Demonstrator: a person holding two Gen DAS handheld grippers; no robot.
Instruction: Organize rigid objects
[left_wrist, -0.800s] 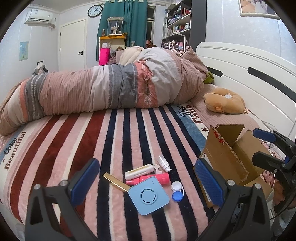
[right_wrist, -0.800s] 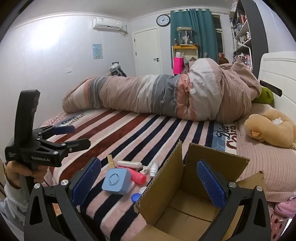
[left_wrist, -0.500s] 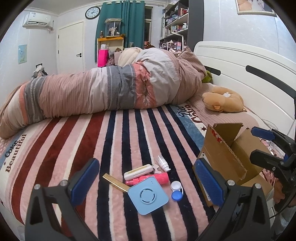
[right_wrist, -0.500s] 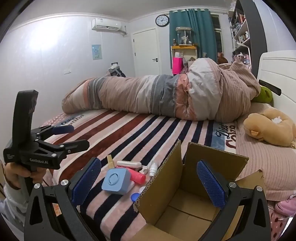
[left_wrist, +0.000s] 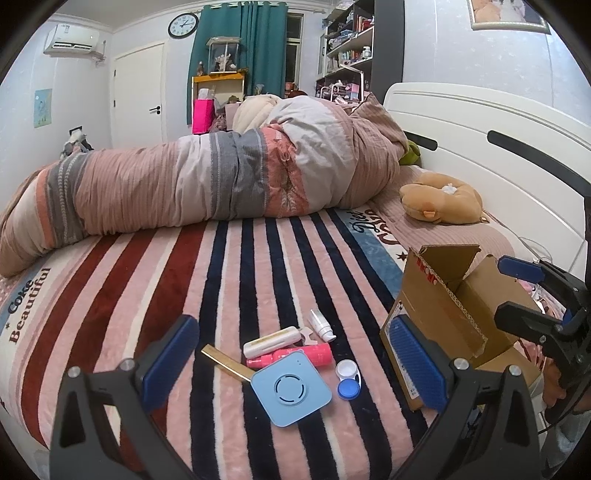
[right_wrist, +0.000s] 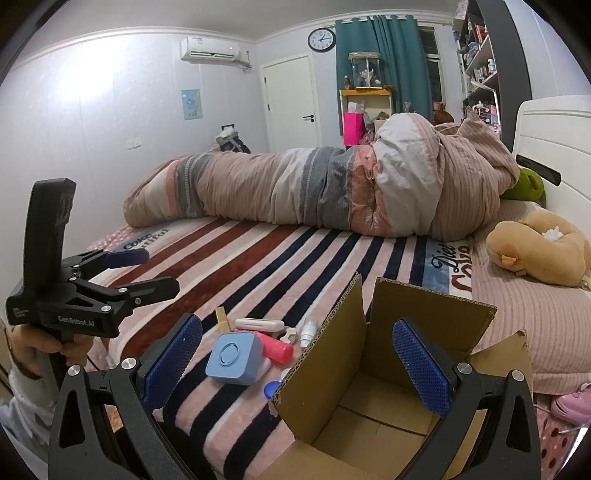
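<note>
Left wrist view: left gripper wide open, holding nothing, hanging above a small pile on the striped blanket. Just left of the cardboard box: blue square device, pink tube, white case, small white bottle, round lens case, gold stick.

Right wrist view: right gripper also wide open and empty, placed over the box, which looks empty. Pile just left of the box.

Probably best to lower the left gripper straight on the blue device, close on its flat sides, lift clear of the pink tube, then carry over the upright flap
</note>
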